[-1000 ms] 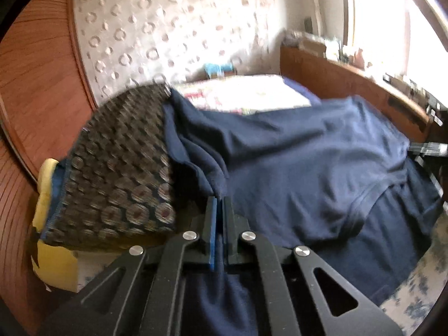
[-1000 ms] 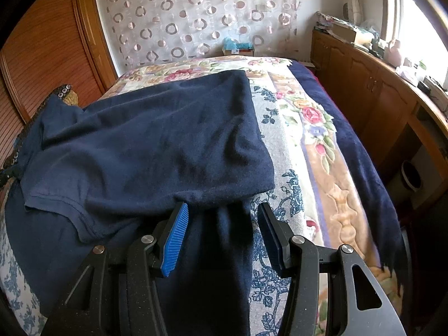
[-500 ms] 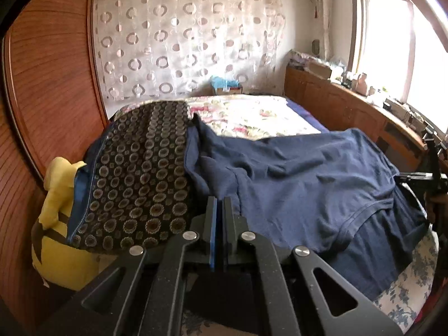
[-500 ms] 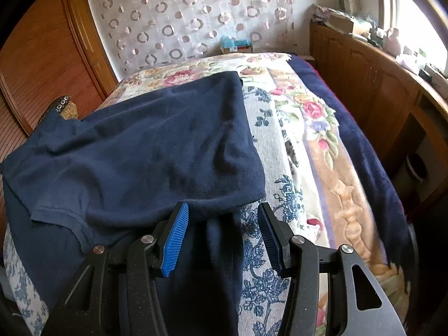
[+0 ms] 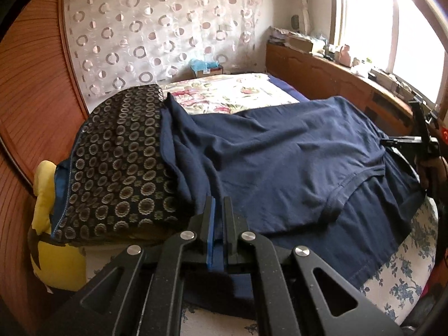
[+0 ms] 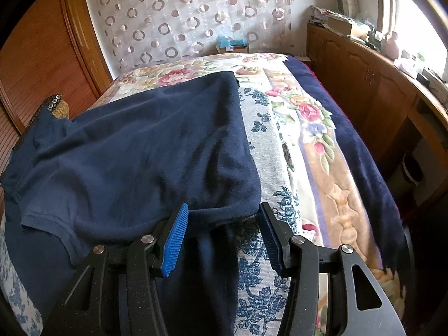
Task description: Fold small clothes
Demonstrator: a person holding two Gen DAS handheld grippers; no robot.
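Note:
A navy short-sleeved shirt [image 5: 280,168] lies spread across the flowered bed, with its upper layer folded over a lower one. My left gripper [image 5: 219,204] is shut at the shirt's left side, beside the pillow, and navy cloth runs between its pads and under its frame. In the right wrist view the same shirt [image 6: 140,154] fills the left half. My right gripper [image 6: 222,224] stands open astride the folded corner, whose cloth lies loose between the blue pads [image 6: 175,238]. A hand holds that gripper's black frame [image 5: 422,137] at the shirt's right edge.
A dark pillow with a ring pattern [image 5: 117,162] rests on a yellow cushion [image 5: 56,257] left of the shirt. The flowered bedspread [image 6: 308,145] stretches right and back. Wooden cabinets [image 6: 364,98] line the right wall, a wooden wardrobe [image 5: 33,98] the left.
The left gripper has drawn back slightly and its view has lifted; the shirt's left side, bunched against the pillow before, now lies flatter. The right gripper has stayed put and kept its opening.

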